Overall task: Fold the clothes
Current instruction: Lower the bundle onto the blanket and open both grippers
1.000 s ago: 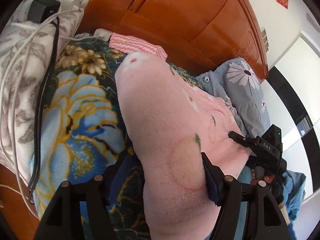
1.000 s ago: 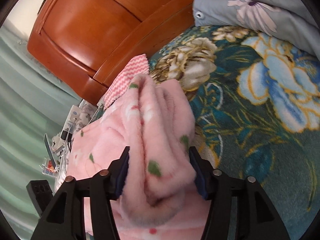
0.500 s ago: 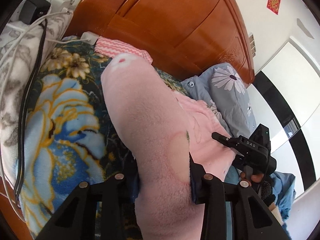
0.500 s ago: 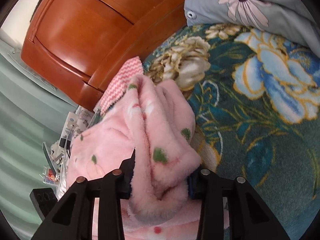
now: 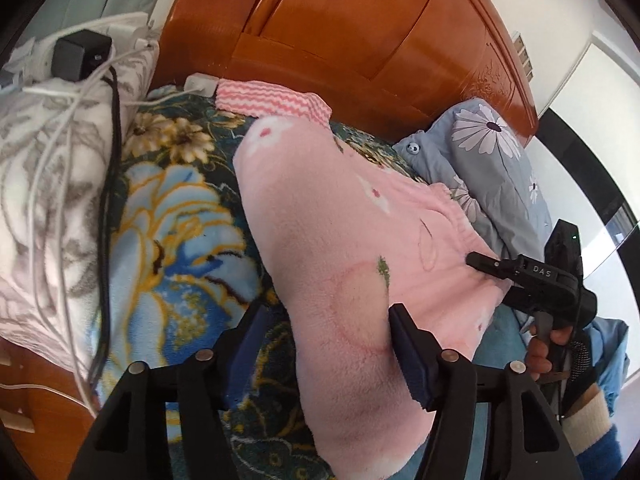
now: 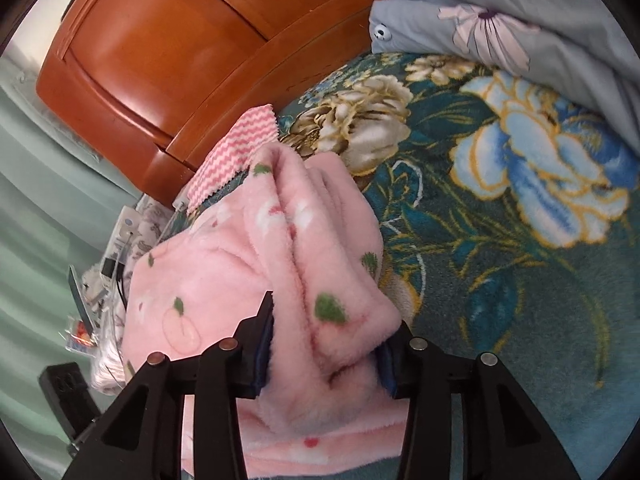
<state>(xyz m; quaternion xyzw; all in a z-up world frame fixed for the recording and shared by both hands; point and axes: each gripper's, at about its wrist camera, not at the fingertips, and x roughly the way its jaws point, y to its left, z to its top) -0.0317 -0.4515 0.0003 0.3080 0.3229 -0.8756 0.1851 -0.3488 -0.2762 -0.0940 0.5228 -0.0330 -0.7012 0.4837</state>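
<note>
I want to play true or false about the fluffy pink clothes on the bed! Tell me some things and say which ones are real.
1. Both hand-held grippers pinch the pink fleece garment. True: the left hand-held gripper and the right hand-held gripper each have it between their fingers.
2. The bed cover is plain white. False: the floral blanket is dark teal with big blue and cream flowers.
3. A pink-and-white zigzag cloth lies near the wooden headboard. True.
4. The garment is printed with yellow stars. False: it shows green leaves and peach outlines.
5. The grey-blue pillow has daisies on it. True.
</note>
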